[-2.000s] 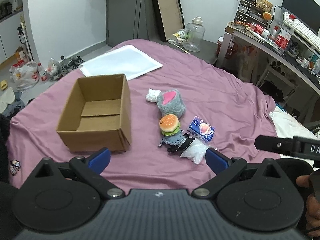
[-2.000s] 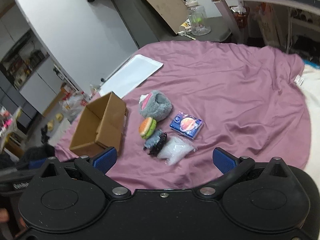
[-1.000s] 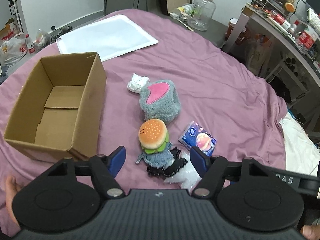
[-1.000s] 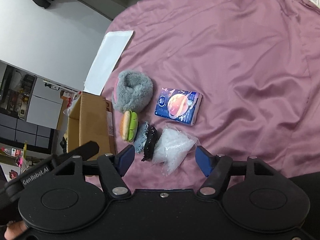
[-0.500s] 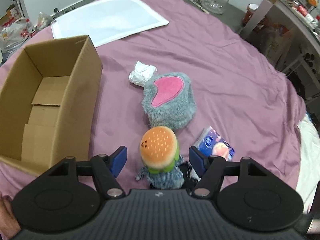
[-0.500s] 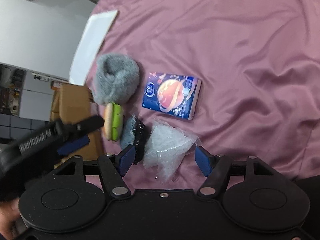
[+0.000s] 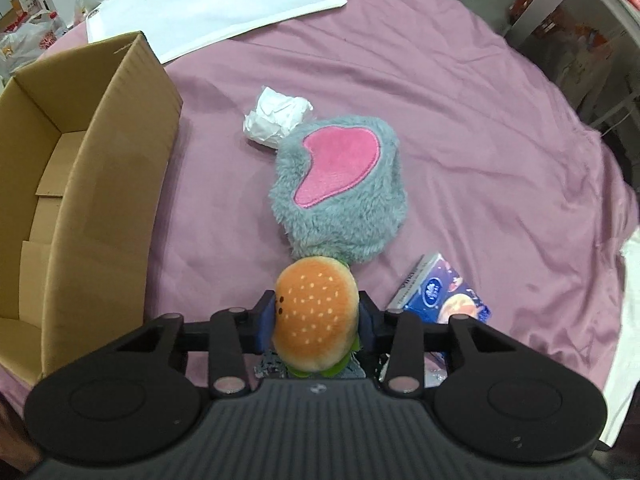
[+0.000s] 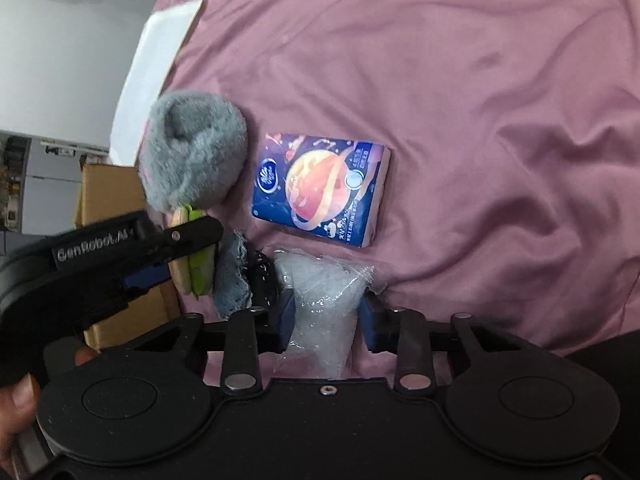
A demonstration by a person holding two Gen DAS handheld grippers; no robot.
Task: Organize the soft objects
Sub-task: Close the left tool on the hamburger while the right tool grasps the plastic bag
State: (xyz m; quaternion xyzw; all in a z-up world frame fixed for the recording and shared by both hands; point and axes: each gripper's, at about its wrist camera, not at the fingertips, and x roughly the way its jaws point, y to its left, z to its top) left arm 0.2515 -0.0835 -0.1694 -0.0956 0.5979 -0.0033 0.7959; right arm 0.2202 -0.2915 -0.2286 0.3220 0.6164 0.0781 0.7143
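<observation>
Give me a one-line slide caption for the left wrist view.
Left gripper closed on burger plush, cardboard box open alongside.

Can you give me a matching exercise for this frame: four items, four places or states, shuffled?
Items:
1 burger plush
2 clear plastic bag
3 tissue pack
4 cardboard box

States:
A lying flat on the purple sheet, ungripped
B between the left gripper fingers
C open, nothing visible inside
D between the right gripper fingers

Pairs: 1-B, 2-D, 3-A, 4-C
</observation>
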